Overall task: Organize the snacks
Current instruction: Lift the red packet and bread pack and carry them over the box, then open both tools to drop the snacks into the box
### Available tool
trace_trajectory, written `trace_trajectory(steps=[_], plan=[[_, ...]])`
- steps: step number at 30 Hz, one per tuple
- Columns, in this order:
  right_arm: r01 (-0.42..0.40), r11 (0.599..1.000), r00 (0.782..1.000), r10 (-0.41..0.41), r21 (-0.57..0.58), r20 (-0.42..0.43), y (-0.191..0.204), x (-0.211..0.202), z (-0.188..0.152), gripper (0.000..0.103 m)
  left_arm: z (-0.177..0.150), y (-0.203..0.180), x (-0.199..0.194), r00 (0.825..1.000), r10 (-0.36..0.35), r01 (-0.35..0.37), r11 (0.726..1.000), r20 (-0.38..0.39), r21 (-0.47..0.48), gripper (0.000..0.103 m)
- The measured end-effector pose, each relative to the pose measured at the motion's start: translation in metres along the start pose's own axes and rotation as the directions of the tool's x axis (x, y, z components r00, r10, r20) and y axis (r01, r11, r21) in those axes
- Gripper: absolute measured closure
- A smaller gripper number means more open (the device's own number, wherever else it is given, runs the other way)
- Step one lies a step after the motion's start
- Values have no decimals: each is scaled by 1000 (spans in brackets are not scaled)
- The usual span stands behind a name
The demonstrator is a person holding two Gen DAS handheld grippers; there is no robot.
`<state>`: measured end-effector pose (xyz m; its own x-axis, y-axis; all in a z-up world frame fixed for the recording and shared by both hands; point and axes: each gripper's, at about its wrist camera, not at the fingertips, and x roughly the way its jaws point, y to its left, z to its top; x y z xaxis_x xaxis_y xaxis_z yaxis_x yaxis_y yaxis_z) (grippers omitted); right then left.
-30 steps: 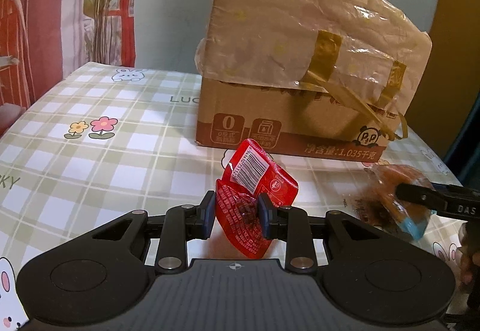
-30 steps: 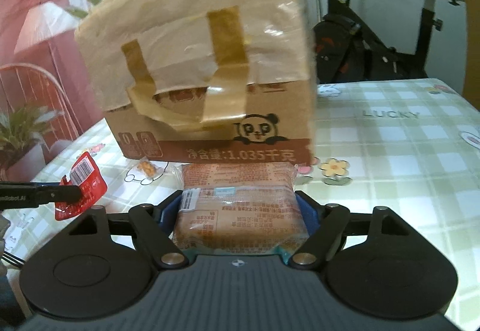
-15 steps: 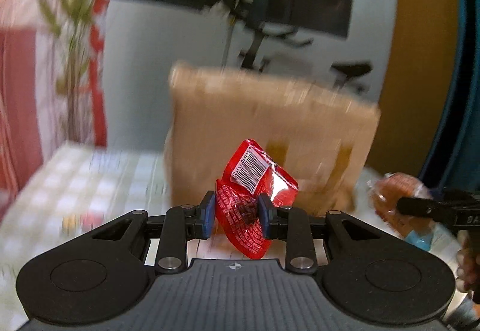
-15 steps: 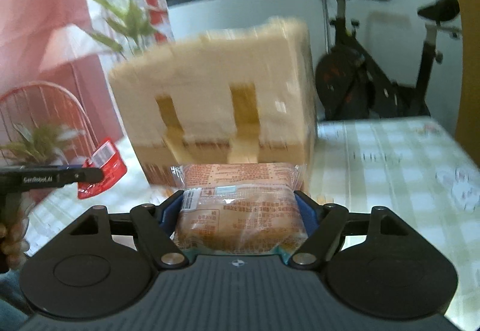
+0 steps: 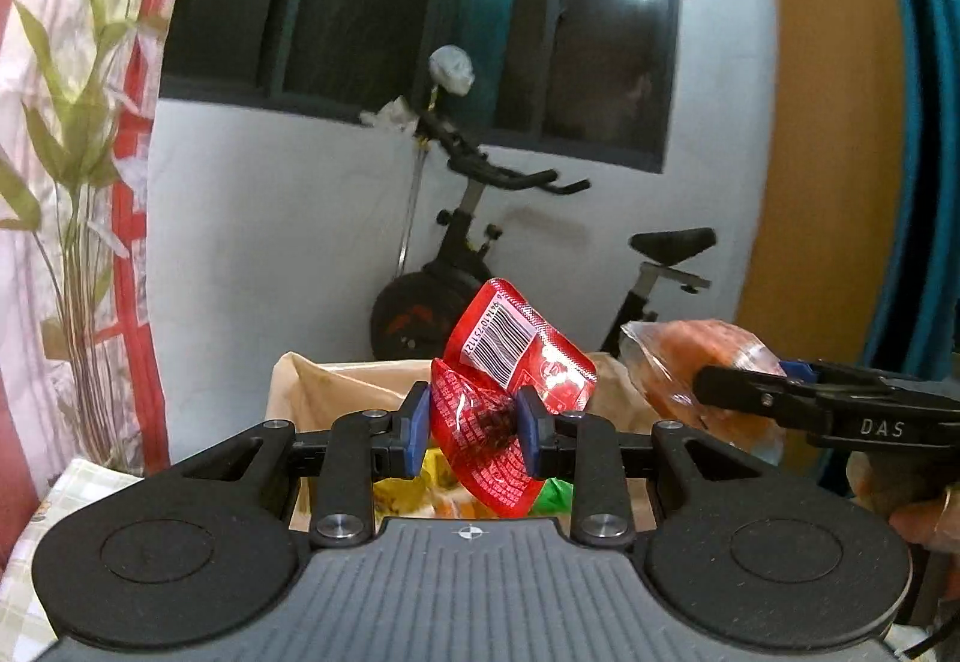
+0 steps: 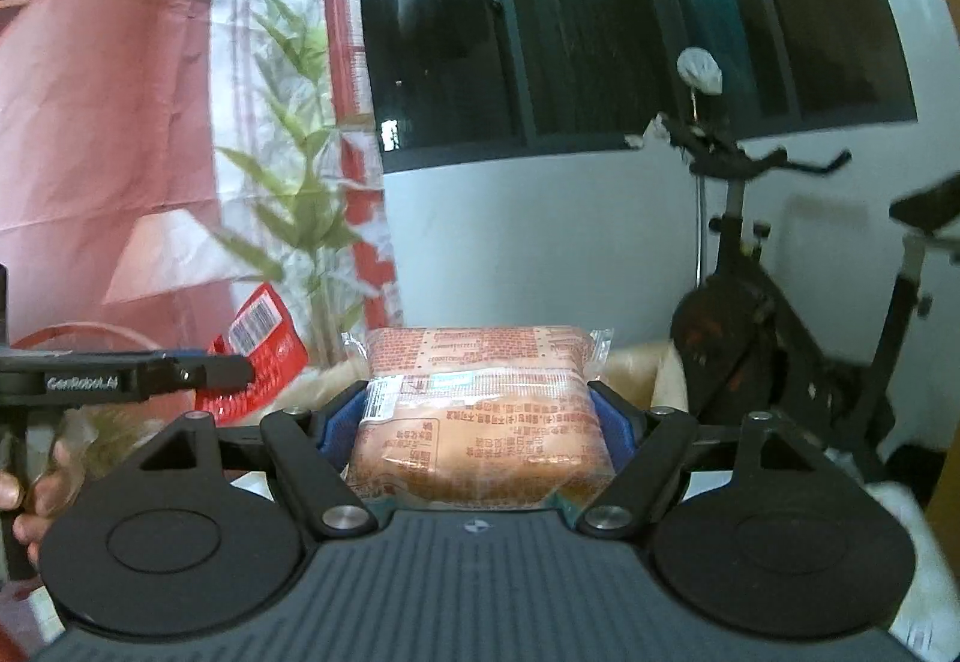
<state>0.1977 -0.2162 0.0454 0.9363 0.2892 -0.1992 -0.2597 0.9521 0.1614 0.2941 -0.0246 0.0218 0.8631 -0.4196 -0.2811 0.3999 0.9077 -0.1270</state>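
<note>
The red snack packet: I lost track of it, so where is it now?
The red snack packet is clamped in the left claw, raised above the open cardboard box, with the right claw's orange bread pack to its right.

"DAS" stands in pale letters on the side of the right gripper (image 5: pixel 744 392), just right of the red snack packet (image 5: pixel 510 404), whose white barcode label carries digits too small to read. "GenRobot.AI" marks the left gripper (image 6: pixel 240 371). The orange snack pack (image 6: pixel 480 422) bears Chinese print, illegible.

left gripper (image 5: pixel 474 425) – black, blue pads | right gripper (image 6: pixel 480 425) – black, silver screws
</note>
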Motion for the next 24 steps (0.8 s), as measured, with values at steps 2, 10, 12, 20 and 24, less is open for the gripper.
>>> trace_trajectory(steps=[2,10,12,20,24], plan=[[3,1000,1000,-3,2,-12,-5,26,11,26,2,3,19,999,29,-29,1000,-13,-11,71],[102,993,989,-107,-57,-99,-16,101,-2,26,-12,7,63,991,73,-77,997,-108,-31,62],[116,992,985,-122,-52,-119,-17,107,-12,25,-15,11,67,989,80,-85,996,-128,-35,55],[116,992,983,-122,-51,-134,-20,99,-24,12,-14,24,45,990,86,-93,994,-115,-57,38],[86,996,991,-89,-38,-102,-16,83,-18,12,-13,25,21,994,73,-75,997,-84,-18,38]])
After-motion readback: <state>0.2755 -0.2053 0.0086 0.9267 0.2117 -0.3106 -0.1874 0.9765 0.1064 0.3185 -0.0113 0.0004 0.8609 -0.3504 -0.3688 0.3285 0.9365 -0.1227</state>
